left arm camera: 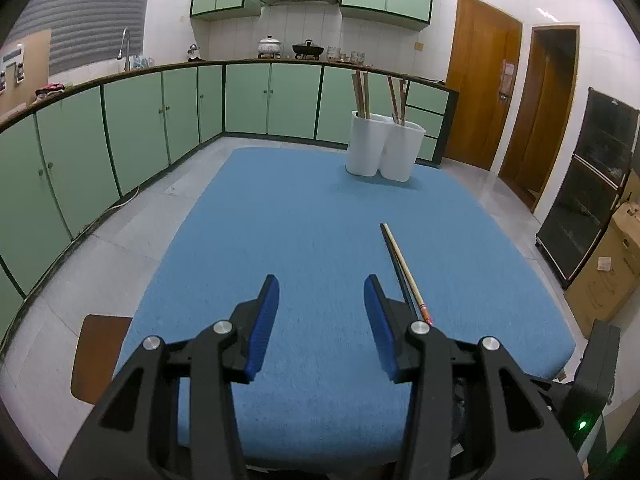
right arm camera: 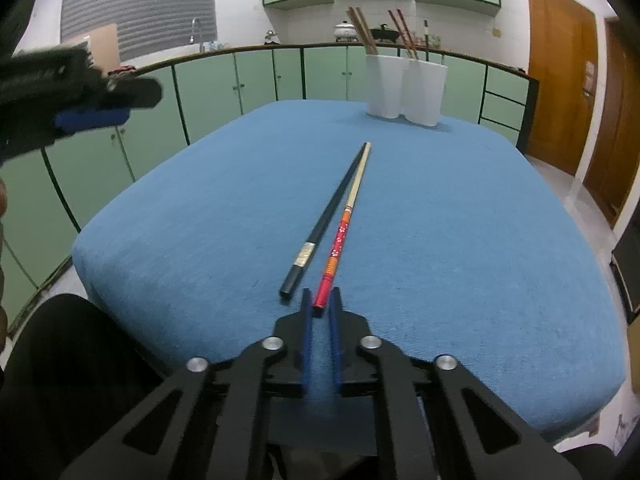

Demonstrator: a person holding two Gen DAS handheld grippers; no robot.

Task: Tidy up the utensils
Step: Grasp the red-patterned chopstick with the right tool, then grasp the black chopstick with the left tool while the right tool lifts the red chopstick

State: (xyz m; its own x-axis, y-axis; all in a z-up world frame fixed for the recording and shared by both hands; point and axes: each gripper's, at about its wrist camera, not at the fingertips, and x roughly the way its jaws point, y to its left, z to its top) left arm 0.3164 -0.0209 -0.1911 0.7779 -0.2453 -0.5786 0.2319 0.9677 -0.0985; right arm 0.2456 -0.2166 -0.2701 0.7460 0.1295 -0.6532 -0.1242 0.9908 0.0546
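Two chopsticks lie side by side on the blue table cloth (right arm camera: 460,240): a black one (right arm camera: 324,224) and a red-handled one with a pale tip (right arm camera: 340,236). My right gripper (right arm camera: 321,300) is low at their near ends, its blue pads narrowly apart around the red chopstick's butt end; I cannot tell whether they press on it. My left gripper (left arm camera: 322,286) is wide open and empty above the cloth, left of the same pair (left arm camera: 402,266). A white two-cup holder (left arm camera: 382,148) with several brown chopsticks stands at the far end; it also shows in the right wrist view (right arm camera: 406,90).
Green kitchen cabinets (left arm camera: 132,128) and a counter run behind and to the left. Wooden doors (left arm camera: 480,80) stand at the right. A brown stool seat (left arm camera: 98,356) sits by the table's near left corner. The left gripper shows blurred at the upper left of the right wrist view (right arm camera: 76,88).
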